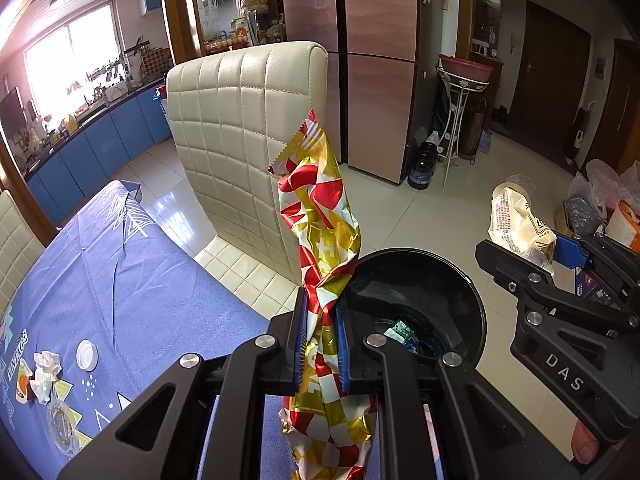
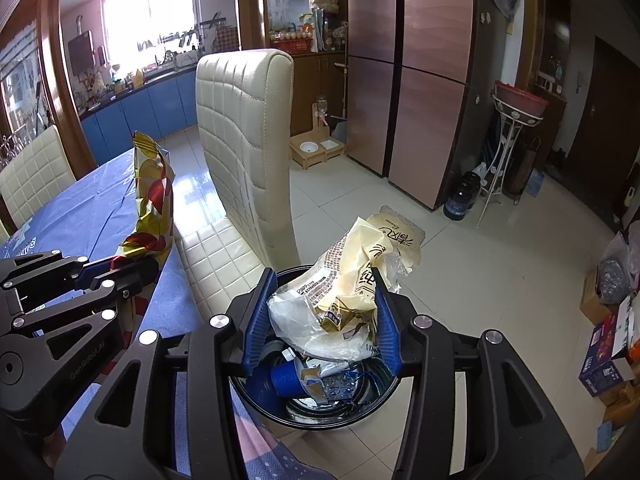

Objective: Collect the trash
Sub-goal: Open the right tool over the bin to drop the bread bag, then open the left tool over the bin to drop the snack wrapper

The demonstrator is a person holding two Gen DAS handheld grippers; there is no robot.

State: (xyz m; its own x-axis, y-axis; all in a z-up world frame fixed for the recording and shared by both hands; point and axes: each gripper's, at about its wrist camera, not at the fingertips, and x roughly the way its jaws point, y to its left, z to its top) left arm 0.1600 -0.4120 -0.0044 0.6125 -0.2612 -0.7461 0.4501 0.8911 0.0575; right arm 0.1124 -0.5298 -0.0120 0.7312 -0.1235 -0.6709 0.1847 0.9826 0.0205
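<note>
Left gripper (image 1: 322,344): I have its jaws clamped hard on the red-and-gold foil wrapper (image 1: 320,216), pinched near the middle, one end standing up and the other hanging below.
Right gripper (image 2: 320,320): its jaws stand partly apart around the cream plastic bag (image 2: 352,280); the left pad looks clear of the bag. I cannot tell whether the right pad presses on it, so I count it as loosely cradled at best.
Bin (image 2: 280,412): black, round, on the tiled floor beside the table (image 1: 132,272), directly under the cream bag; it already holds scraps.
Wrapper position: above the table edge, just beside the bin rim, not yet over the opening.
Handling: I judge both items light, limp and crinkly; the foil is slick, so I grip a bunched section, not a flat edge.
Remaining trash: crumpled tissue (image 1: 45,374) and a white cap (image 1: 87,355) on the table.
</note>
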